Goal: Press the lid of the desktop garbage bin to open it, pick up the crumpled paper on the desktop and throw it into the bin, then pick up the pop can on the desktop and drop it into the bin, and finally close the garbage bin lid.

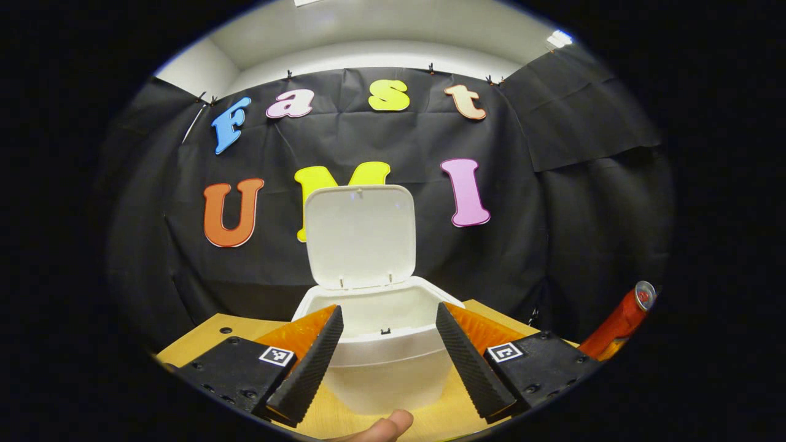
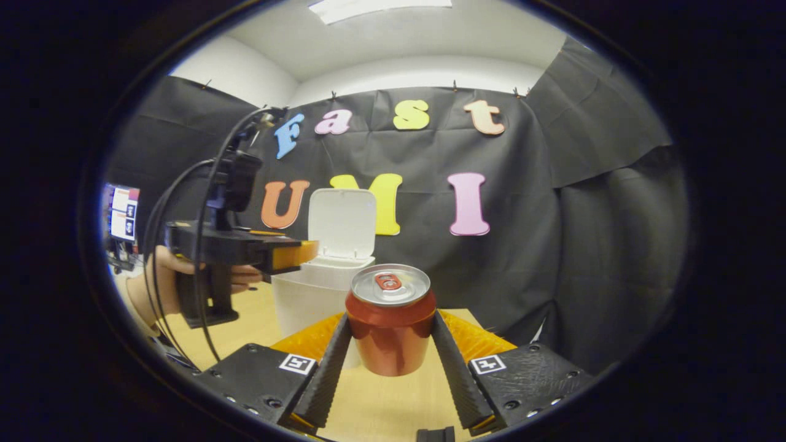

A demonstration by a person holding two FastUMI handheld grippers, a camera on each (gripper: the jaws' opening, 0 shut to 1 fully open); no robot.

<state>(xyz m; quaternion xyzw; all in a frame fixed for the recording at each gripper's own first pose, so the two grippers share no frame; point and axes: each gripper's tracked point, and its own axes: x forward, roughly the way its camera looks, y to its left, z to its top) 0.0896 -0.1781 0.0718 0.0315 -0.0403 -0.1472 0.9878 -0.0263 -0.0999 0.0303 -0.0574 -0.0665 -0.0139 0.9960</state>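
Bin [image 2: 307, 294] serves as the landmark: white, standing on the wooden desktop [image 2: 245, 331] with its lid [image 2: 341, 224] raised upright at the back edge. In the right gripper view, left of the bin, a hand [image 2: 161, 270] holds the left gripper [image 2: 310, 250], whose fingers reach toward the bin's open top at rim height; from this side I cannot tell how far apart they are. The left gripper view settles it: the left gripper [image 1: 388, 344] stands wide, holding nothing, its two fingers framing the bin [image 1: 387, 344] head-on, with the open lid [image 1: 359, 236] rising behind the mouth. A fingertip [image 1: 384, 426] shows at the bottom, in front of the bin. Right of the bin and nearer the camera in the right gripper view, the right gripper [image 2: 391, 344] is closed on the pop can [image 2: 391, 319], both fingers pressing its sides, the can upright and lifted off the desktop. In the left gripper view the pop can [image 1: 620, 319] appears far right of the bin, tilted.
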